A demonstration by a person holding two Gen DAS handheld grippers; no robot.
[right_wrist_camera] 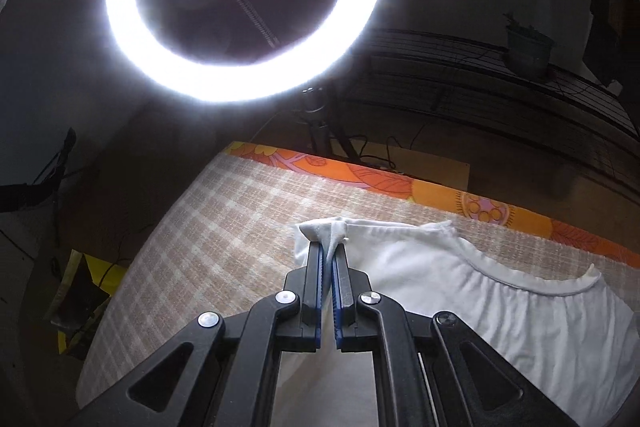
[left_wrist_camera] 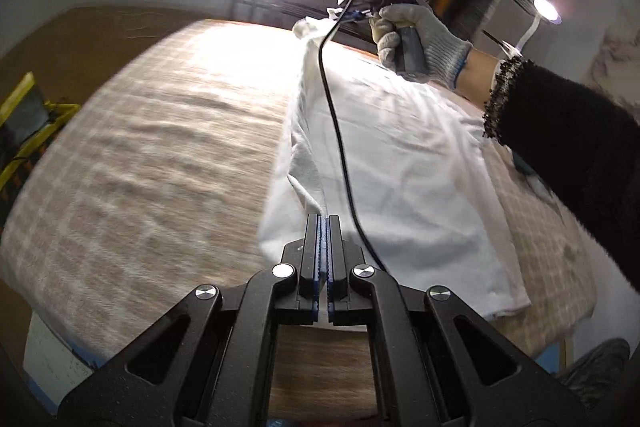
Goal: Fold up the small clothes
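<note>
The left gripper (left_wrist_camera: 323,223) is matte black, with 2 slim fingers lined in blue ribbed pads and 4 round silver screws across its angular linkage arms. The right gripper (right_wrist_camera: 329,251) is the same build. From the left wrist view, a black cable (left_wrist_camera: 338,131) trails from it, and the right hand (left_wrist_camera: 424,43) wears a grey knit glove with a blue cuff edge, below a fuzzy black sleeve (left_wrist_camera: 560,131).
</note>
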